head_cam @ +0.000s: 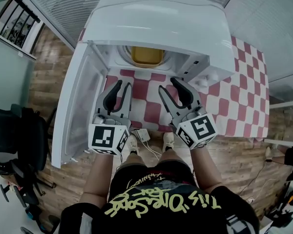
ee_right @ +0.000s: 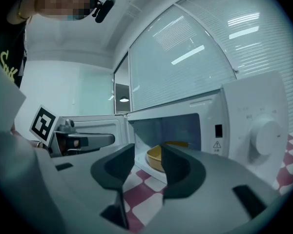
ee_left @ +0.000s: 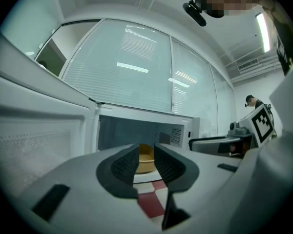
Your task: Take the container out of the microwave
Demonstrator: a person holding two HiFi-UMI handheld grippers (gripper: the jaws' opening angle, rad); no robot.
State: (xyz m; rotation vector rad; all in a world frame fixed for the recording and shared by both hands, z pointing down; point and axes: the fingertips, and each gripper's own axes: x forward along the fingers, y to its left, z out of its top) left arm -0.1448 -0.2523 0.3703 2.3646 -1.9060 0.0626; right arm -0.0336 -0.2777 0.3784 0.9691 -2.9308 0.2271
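inside the open microwave, on the cavity floor toward the back, sits the yellow container. it's upright and shallow, with a low wall like a bowl. the door is swung out on the left.

left gripper is just outside the opening over the checked cloth, jaws a narrow gap apart with nothing between the pads. right gripper is beside it, jaws set wider, also empty. each gripper view shows the container through its gap, but it's well ahead of the tips, no contact.

handling, my read: rigid, probably light, smooth glossy wall, so likely slippery under the pads. can't tell the material or whether there's anything in it, so treat as possibly filled and keep it level.

grip: pinch the rim wall, one pad inside and one outside, a gripper on each opposite side. left gap looks tight for that, so open it more first. the cavity is low, so slide it forward before lifting.
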